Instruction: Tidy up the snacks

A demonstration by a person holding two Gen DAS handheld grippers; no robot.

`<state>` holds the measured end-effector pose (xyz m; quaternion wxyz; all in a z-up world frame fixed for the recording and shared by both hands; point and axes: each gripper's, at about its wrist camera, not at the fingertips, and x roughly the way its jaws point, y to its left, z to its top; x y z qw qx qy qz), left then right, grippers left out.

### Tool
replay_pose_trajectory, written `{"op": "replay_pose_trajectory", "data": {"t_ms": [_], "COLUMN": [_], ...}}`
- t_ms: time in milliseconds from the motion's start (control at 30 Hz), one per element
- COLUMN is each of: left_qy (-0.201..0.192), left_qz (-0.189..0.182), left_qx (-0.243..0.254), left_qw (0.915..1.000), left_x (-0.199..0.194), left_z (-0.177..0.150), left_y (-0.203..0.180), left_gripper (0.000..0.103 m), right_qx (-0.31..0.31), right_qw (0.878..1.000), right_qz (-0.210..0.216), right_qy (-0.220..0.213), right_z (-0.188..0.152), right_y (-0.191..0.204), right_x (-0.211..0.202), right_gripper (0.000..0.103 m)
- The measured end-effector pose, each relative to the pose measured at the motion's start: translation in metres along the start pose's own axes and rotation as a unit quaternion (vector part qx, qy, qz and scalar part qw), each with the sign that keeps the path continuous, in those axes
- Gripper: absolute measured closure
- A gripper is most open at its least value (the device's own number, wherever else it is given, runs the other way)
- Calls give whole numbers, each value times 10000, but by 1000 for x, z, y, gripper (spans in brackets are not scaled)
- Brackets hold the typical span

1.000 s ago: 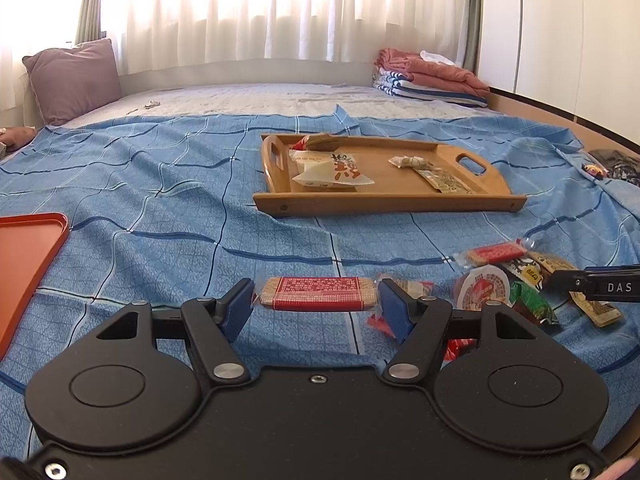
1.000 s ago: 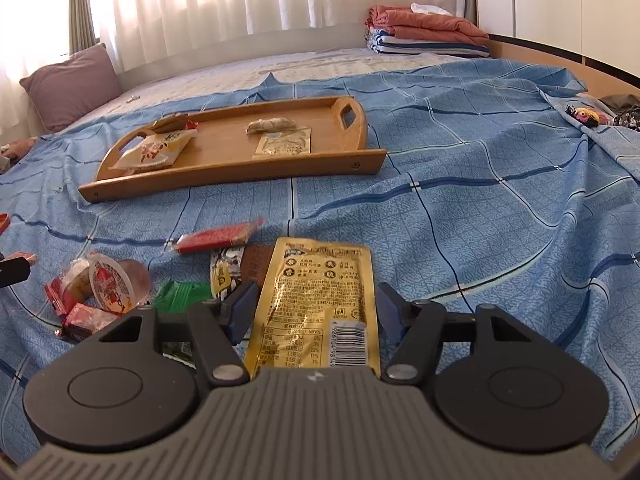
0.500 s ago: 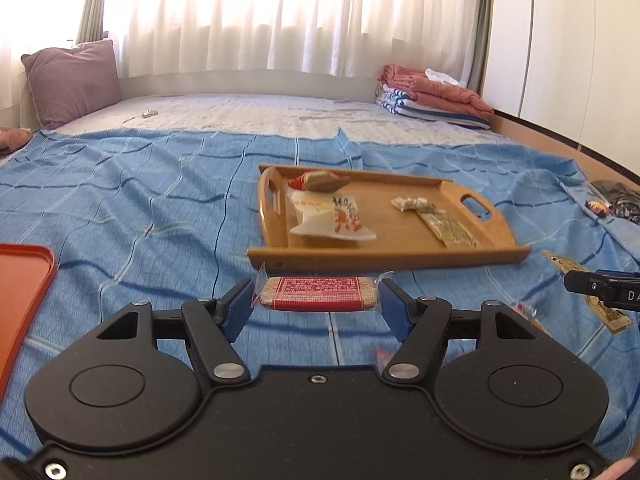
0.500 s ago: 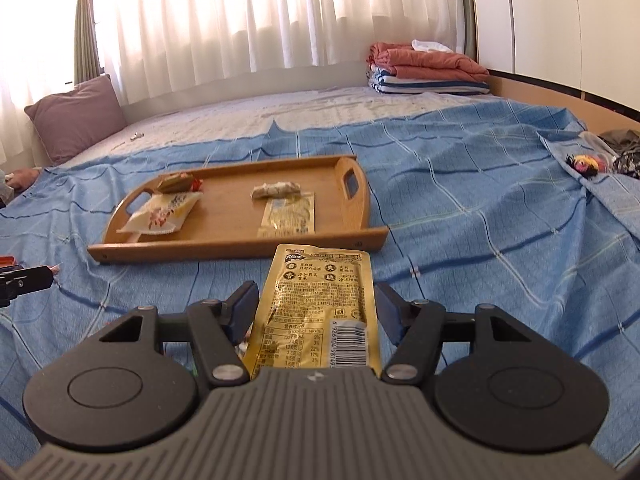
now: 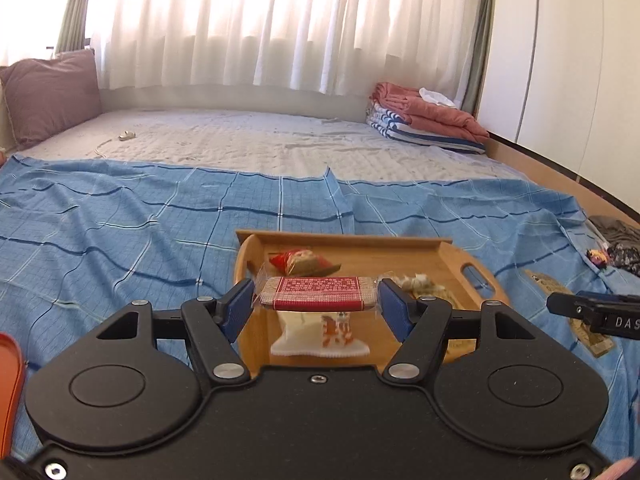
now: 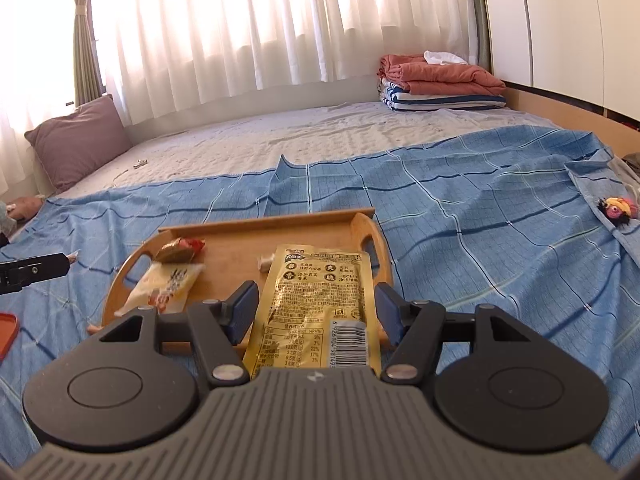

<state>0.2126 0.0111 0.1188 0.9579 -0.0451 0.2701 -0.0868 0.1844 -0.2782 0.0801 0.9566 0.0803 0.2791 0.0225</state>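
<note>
Delivery step, we'd say: left gripper (image 5: 316, 306) pinches a red bar (image 5: 316, 299) end to end above the tray (image 5: 476, 276); right gripper (image 6: 314, 310) clamps a yellow pouch (image 6: 316, 300) over the tray's near edge. Next we lower and release. Only the right view shows the tray's bare right half

A red-labelled cracker packet (image 5: 318, 299) is held level at frame centre, over the wooden tray (image 5: 472, 258). A yellow pouch (image 6: 320, 304) is seen lengthwise at centre. On the tray a white packet (image 6: 168, 286) and a red-brown packet (image 6: 178, 249) are laid at left.
</note>
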Motion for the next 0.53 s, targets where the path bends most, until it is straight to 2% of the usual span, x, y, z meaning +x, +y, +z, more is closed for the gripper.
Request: {"op": "replay_pose_trajectory", "data": {"t_ms": [233,533], "left_qy": [553,1109], "left_qz": [-148,148], "left_qx": [-457,-746], "left_qw": [9973,9909], "left_x": [71,165], "left_z": [47,66], "left_y": [15,21], "left_gripper": [38,38], "right_qx": [130,-119], "right_qw": [9996,9981], "right_qz": [78,20], "right_qy": [249,596], "right_z": [21,26], "right_y": [-3,4], "right_x": [45,100], "right_gripper": [37,37]}}
